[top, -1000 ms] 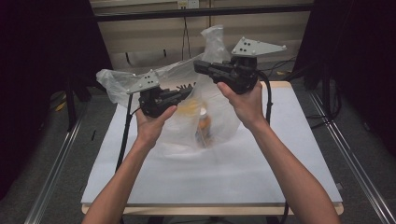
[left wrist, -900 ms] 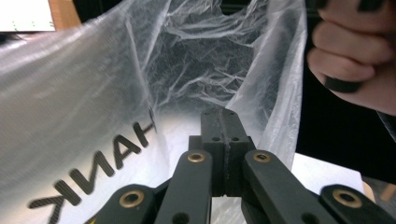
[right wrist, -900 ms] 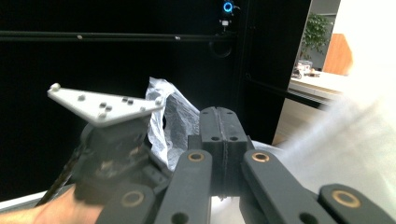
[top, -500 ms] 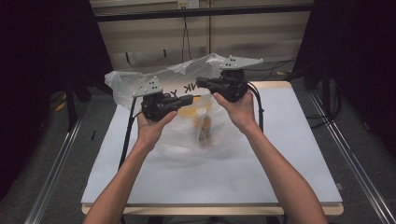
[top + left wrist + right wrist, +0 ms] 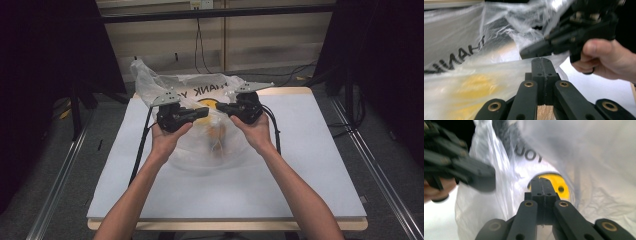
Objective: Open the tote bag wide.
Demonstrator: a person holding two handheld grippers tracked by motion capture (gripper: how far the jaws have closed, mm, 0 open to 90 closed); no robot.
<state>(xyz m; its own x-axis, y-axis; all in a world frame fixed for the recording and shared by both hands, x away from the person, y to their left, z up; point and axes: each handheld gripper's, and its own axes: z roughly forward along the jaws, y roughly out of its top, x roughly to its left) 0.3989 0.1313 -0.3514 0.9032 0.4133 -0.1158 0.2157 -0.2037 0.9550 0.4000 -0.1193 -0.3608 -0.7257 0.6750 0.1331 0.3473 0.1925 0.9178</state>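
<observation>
A thin, see-through white plastic bag with black lettering and a yellow round print lies crumpled on the table, toward twelve o'clock of its middle. Something orange-yellow shows blurred through the film, too unclear to name.

The left gripper and right gripper point at each other over the bag, tips nearly meeting. Both sets of fingers are pressed fully together; in the gripper views each closed pair meets the film at its tips, so each appears to pinch a fold of the bag, though the pinched edge itself cannot be made out.

A second ago both grippers were higher, the right one well up toward one o'clock with the bag stretched and lifted between them. Now both have sunk, the right more, and the bag has slumped wider onto the table.
</observation>
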